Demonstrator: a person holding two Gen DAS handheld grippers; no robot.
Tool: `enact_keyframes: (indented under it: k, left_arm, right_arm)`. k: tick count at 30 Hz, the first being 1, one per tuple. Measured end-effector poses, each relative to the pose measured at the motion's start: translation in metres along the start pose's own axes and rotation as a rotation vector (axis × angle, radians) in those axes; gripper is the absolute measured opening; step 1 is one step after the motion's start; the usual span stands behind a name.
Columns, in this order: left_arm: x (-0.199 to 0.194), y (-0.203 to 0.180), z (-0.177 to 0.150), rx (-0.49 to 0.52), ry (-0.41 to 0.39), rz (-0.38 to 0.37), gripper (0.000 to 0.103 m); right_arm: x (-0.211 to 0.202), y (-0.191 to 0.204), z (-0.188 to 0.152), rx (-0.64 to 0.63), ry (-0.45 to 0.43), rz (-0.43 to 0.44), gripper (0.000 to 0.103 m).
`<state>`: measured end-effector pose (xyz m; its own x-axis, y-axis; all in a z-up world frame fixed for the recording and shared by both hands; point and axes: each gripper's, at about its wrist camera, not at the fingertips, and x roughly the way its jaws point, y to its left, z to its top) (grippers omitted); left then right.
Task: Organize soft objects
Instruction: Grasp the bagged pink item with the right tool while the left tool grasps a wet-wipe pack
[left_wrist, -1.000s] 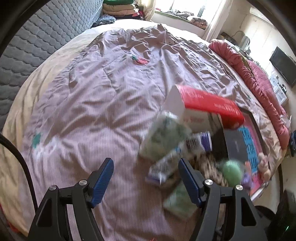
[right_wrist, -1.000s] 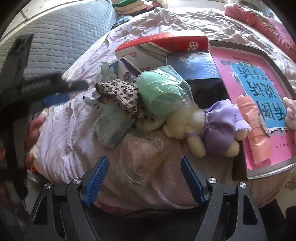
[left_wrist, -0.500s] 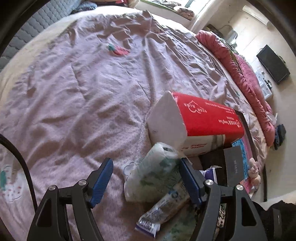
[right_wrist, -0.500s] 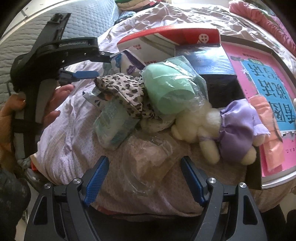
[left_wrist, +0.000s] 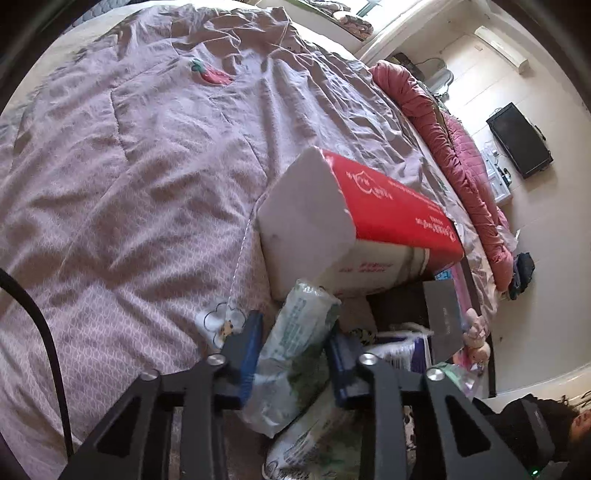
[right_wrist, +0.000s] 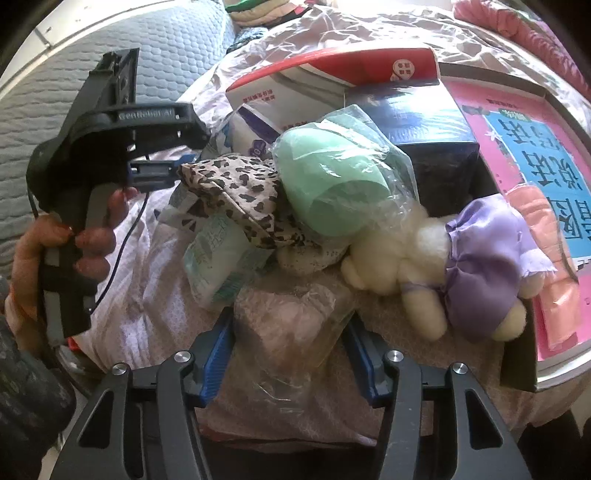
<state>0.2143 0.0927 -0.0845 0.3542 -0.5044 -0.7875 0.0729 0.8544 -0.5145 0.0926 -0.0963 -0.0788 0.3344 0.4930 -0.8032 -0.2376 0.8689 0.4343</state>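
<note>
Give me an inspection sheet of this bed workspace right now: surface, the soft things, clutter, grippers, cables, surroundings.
Surface: wrinkled mauve bedspread.
Job's things: tissue pack; bagged pink cloth; bagged green roll; plush toy; leopard-print cloth.
Clutter: red-and-white box, pink book.
Grippers: left gripper closing, tissue pack between the jaws; right gripper closing around the bagged pink cloth.
Cables: black cable at left.
Surroundings: dark screen, pink quilt.
</note>
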Motion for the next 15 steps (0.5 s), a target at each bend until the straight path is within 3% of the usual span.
enact_keyframes:
  k: [2, 9, 15]
  left_arm:
    - [-0.003, 0.000, -0.003, -0.009, -0.007, 0.011, 0.020]
    - [-0.036, -0.007, -0.020, -0.019, -0.101, 0.089, 0.019]
    - [-0.062, -0.006, -0.034, -0.048, -0.139, 0.111, 0.019]
  right_arm:
    - [-0.003, -0.003, -0.001, 0.006, -0.003, 0.014, 0.056]
    - [-0.018, -0.003, -0.006, -0.021, -0.033, 0.055, 0.054]
    - [-0.035, -0.006, -0.013, -0.027, -0.055, 0.065, 0.054]
